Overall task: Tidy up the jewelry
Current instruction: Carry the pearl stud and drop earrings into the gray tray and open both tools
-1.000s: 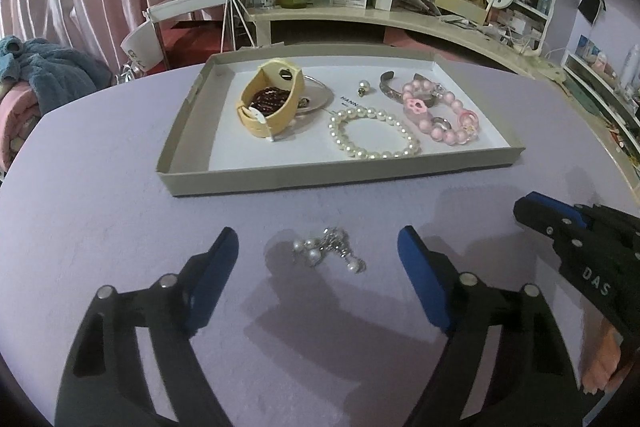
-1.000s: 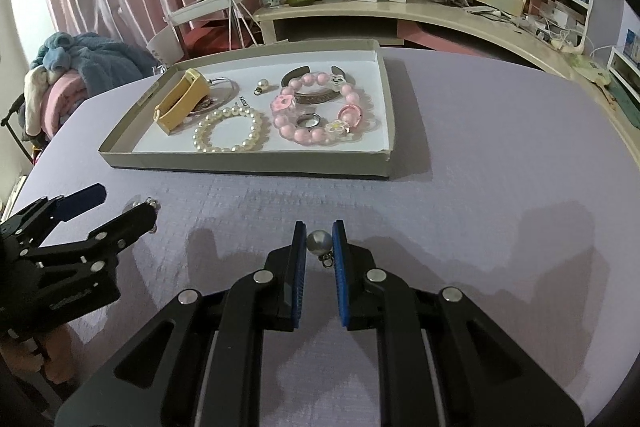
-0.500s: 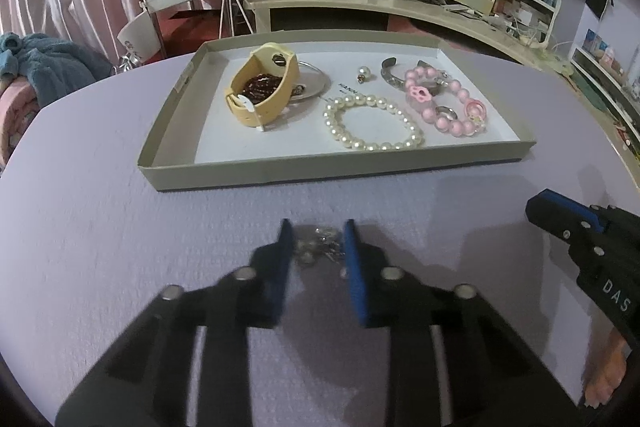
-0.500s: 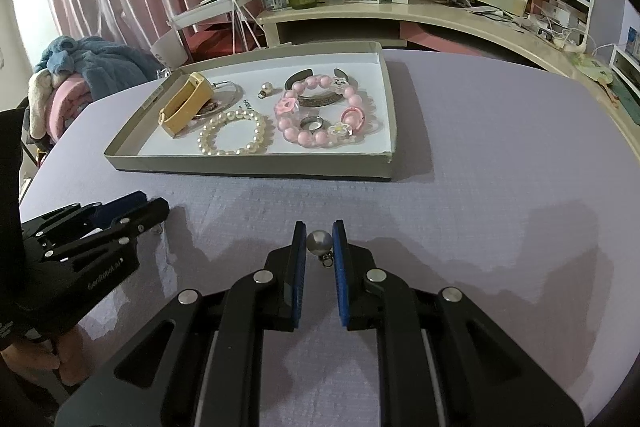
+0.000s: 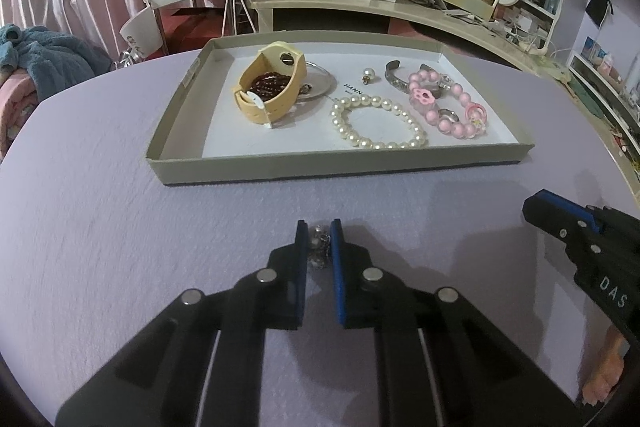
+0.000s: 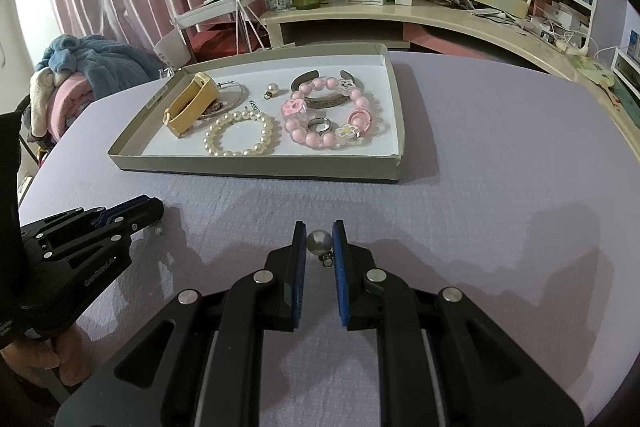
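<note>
Between the blue pads of the left gripper (image 5: 319, 239), a small cluster of pearl and silver earrings (image 5: 319, 247) is being pinched, the 2 fingers (image 5: 339, 267) pressing close on it just above the lilac tablecloth (image 5: 100, 227). The right gripper (image 6: 319, 241) is likewise squeezing a grey pearl earring (image 6: 319, 242) between its pads, a little metal loop hanging under the bead. Beyond both grippers, a shallow cardboard tray (image 5: 340, 169) is sitting on the cloth, well apart from the held pieces. Lying in it, from left to right, are a beige watch band (image 5: 270, 89) curling around dark red beads (image 5: 268, 83), a silver hoop (image 5: 318, 83) partly under it, 1 loose pearl drop (image 5: 367, 75), a white pearl bracelet (image 5: 378, 123), and a pink bead bracelet (image 5: 448, 107) overlapping a silver cuff (image 5: 396, 79) and encircling a ring (image 6: 319, 125).
</note>
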